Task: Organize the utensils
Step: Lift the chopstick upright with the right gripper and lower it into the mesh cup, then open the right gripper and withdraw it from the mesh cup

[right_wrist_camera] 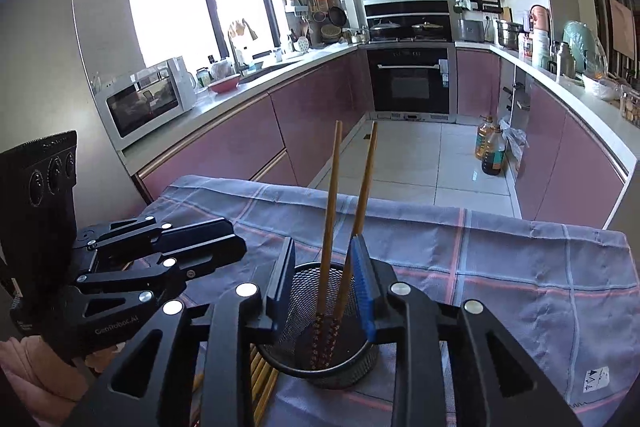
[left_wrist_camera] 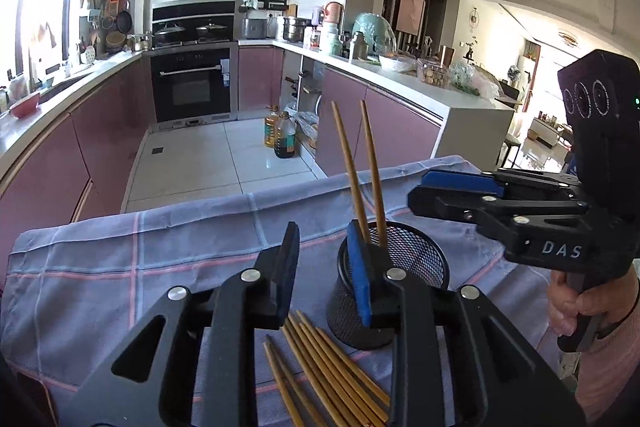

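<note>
black linkages of the left gripper (left_wrist_camera: 326, 267) fill the near edge of its own view, fingers spread wide with nothing between them. largest after that is the desk (left_wrist_camera: 120, 267), covered by a blue-grey checked cloth (right_wrist_camera: 520, 267). on it stands a black mesh cup (left_wrist_camera: 416, 255), and the right gripper (right_wrist_camera: 322, 285) hangs just over its rim, fingers also spread, holding nothing.

two chopsticks (right_wrist_camera: 330, 211) stand in the cup, patterned ends down at the bottom, plain tips up and leaning apart in a narrow v. beside the cup, under the left gripper, a loose bundle of chopsticks (left_wrist_camera: 320, 367) lies flat on the cloth, long axes roughly parallel and running from the near edge away toward the cup; which end is thick i cannot tell.

these look light, stiff and smooth, likely to roll or slide on the cloth. a pinch across the shaft near the middle should keep one level; gripping near an end would probably let it swing.
</note>
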Demonstrator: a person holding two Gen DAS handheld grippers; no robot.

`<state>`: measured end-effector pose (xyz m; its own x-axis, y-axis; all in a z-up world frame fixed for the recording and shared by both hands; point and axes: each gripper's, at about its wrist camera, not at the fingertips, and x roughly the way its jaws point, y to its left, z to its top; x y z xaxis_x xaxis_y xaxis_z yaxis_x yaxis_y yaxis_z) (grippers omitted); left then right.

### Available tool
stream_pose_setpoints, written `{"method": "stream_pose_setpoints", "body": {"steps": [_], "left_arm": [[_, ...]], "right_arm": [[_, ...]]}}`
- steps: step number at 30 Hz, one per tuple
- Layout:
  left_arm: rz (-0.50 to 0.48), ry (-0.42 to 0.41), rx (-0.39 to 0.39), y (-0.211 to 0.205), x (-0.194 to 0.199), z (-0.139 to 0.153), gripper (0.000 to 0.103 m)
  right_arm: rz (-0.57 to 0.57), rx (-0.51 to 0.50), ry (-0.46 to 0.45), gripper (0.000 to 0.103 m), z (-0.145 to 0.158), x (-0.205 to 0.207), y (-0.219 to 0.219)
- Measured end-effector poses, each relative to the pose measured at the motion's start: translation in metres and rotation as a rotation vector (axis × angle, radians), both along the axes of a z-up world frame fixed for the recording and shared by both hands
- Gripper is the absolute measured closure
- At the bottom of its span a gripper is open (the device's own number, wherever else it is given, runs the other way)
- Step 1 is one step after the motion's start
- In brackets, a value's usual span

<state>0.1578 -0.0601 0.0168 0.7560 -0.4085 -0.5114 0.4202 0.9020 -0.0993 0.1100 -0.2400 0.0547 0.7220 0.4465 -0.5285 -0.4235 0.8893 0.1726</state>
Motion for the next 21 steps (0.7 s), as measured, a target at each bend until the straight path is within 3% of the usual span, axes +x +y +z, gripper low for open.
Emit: {"method": "stream_pose_setpoints", "body": {"steps": [3,7,17,21], "left_arm": [[0.035,-0.036,0.011,0.019,-0.018,0.001,0.071],[0.064,0.002,0.019,0.041,-0.035,-0.014,0.070],[0.071,0.199,0.097,0.064,-0.056,-0.098,0.069],[0.064,0.245,0.102,0.059,-0.056,-0.116,0.069]], "right_arm": [[0.037,0.015,-0.047,0.065,0.005,-0.026,0.001],[0.087,0.014,-0.047,0.063,-0.002,-0.052,0.005],[0.097,-0.074,0.170,0.063,-0.081,-0.061,0.035],[0.072,-0.093,0.225,0.066,-0.103,-0.059,0.040]]}}
